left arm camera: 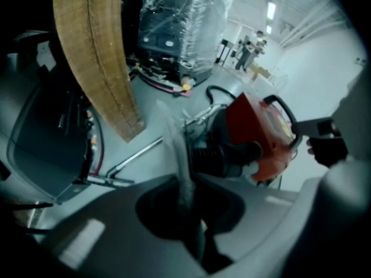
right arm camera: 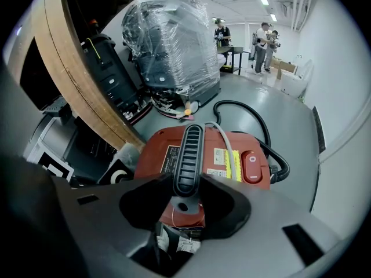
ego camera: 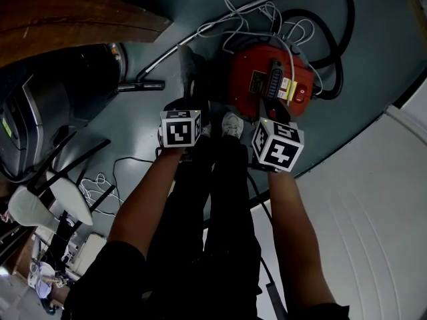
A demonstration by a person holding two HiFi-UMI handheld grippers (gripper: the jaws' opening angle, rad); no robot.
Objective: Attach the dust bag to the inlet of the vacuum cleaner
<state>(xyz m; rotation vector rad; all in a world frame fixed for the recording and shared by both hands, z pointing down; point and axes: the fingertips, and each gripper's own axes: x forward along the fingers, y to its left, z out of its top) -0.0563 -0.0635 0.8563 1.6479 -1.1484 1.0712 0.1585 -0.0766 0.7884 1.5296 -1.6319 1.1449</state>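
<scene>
A red vacuum cleaner (ego camera: pixel 270 79) sits on the grey floor just beyond both grippers. Its black ribbed carry handle (right arm camera: pixel 189 146) runs between the jaws of my right gripper (right arm camera: pixel 188 184), which is shut on it, pads against both sides. In the head view the right gripper (ego camera: pixel 270 112) hangs over the cleaner's near end. My left gripper (left arm camera: pixel 188 198) is shut on a thin grey sheet seen edge-on, the dust bag (left arm camera: pixel 181 155), which rises from the jaws, blurred. In the head view the left gripper (ego camera: pixel 185 105) is left of the cleaner, with the dark bag (ego camera: pixel 190 65) beyond it.
A black hose (ego camera: pixel 337 52) and white cable (ego camera: pixel 267 15) loop around the cleaner. A metal wand (ego camera: pixel 213 32) and floor nozzle (ego camera: pixel 141 85) lie to the left. A wooden board (ego camera: pixel 67 15), black equipment (ego camera: pixel 40 105) and a chair (ego camera: pixel 60 199) stand left; a white wall (ego camera: pixel 373 199) right. People stand far off (right arm camera: pixel 264 36).
</scene>
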